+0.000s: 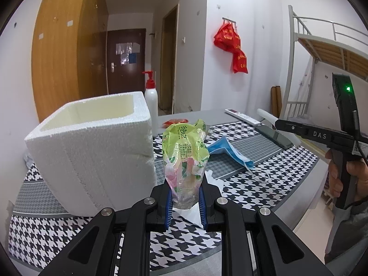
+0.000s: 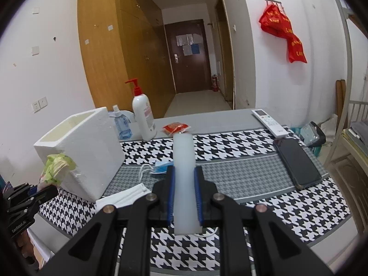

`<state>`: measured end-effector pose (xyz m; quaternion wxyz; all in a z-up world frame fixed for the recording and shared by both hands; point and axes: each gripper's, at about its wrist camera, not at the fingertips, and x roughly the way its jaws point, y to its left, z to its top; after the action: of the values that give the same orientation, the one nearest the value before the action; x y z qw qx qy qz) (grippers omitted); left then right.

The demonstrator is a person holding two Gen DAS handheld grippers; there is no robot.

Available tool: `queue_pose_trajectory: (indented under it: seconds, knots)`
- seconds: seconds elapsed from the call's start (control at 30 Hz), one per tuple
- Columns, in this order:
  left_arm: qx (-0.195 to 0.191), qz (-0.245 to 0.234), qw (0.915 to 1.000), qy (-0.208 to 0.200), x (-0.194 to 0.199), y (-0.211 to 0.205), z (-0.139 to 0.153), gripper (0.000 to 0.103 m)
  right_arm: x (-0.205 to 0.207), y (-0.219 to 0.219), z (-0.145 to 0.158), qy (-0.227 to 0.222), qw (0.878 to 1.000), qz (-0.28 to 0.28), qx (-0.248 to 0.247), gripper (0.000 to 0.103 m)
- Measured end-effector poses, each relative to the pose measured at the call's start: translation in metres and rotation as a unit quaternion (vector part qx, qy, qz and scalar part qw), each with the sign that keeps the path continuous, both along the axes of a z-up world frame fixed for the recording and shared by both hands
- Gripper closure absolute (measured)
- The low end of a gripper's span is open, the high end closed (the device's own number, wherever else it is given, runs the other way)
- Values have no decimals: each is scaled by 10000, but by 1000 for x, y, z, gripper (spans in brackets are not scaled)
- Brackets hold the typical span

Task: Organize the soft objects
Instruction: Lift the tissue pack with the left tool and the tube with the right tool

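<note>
Far left on the desk (image 2: 230,119) stands a white foam box (image 1: 92,151), open at the top, on the houndstooth cloth (image 1: 241,197). Behind it: a small blue spray bottle (image 2: 122,124) and a white pump bottle (image 2: 142,117) with a red pump.

The left gripper (image 1: 185,197) is just right of the box, near its front corner. Its fingers (image 1: 169,202) are clenched on the lower end of a crumpled green plastic bag (image 1: 184,161), which stands up out of them, lifted off the cloth. A flat white mask (image 2: 124,195) lies on the cloth by the box's front corner.

Centre: a blue face mask (image 1: 227,151) lies on the cloth with its ear loop trailing toward the front. A red packet (image 2: 176,127) lies further back on the bare grey desk.

The right gripper (image 2: 185,197) grips a long white block (image 2: 184,161) between its blue-padded fingers (image 2: 197,197); the block sticks out forward above the cloth, raised off the desk. A hand (image 1: 340,172) holds this gripper's handle.

Right: a white remote control (image 2: 269,122) and a dark phone (image 2: 296,161) lie flat, near each other, toward the desk's right edge.
</note>
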<state>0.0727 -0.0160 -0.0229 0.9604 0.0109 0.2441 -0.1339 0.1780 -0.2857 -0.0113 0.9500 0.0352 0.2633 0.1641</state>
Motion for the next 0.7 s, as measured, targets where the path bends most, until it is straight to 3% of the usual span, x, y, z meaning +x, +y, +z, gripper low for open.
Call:
queue_pose_trajectory:
  seconds: [0.7]
  knots:
    - [24, 59, 9987, -511, -7, -7, 28, 83, -24, 17, 26, -550, 9976, 413, 99, 84]
